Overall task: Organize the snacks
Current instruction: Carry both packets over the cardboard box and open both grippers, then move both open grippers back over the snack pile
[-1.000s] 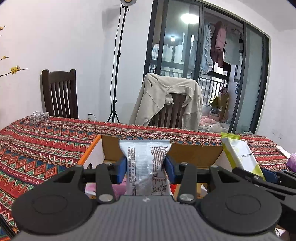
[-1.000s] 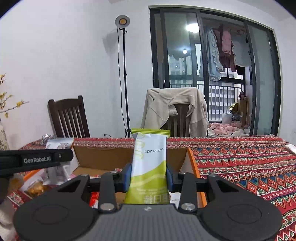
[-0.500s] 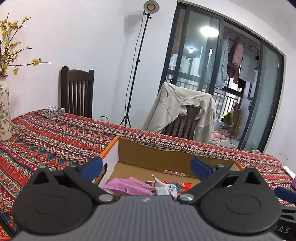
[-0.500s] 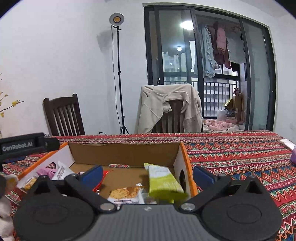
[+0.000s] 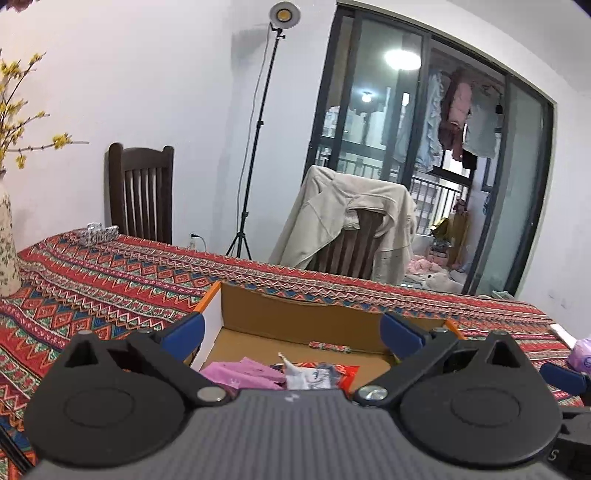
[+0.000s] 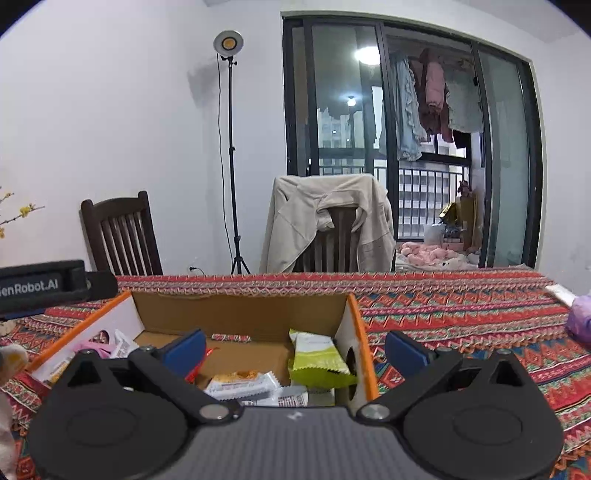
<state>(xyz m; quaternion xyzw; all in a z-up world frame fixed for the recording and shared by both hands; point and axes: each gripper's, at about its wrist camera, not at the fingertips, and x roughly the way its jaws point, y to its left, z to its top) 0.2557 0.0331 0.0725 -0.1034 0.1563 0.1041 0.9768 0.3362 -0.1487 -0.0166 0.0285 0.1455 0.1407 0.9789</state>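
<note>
Both jaws wide open, gripping nothing: left gripper (image 5: 291, 334) and right gripper (image 6: 293, 349) above box (image 6: 240, 314); green packet (image 6: 316, 356) inside, against right wall.

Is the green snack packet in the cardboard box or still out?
In. The green snack packet lies inside the cardboard box, against its right wall, clear of the open right gripper.

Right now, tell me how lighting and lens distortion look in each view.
Left wrist view: lamp lit, ceiling light glares in the glass door, door frame bows strongly. Right wrist view: the same glare, dark vignetted corners, box evenly lit and sharp.
</note>
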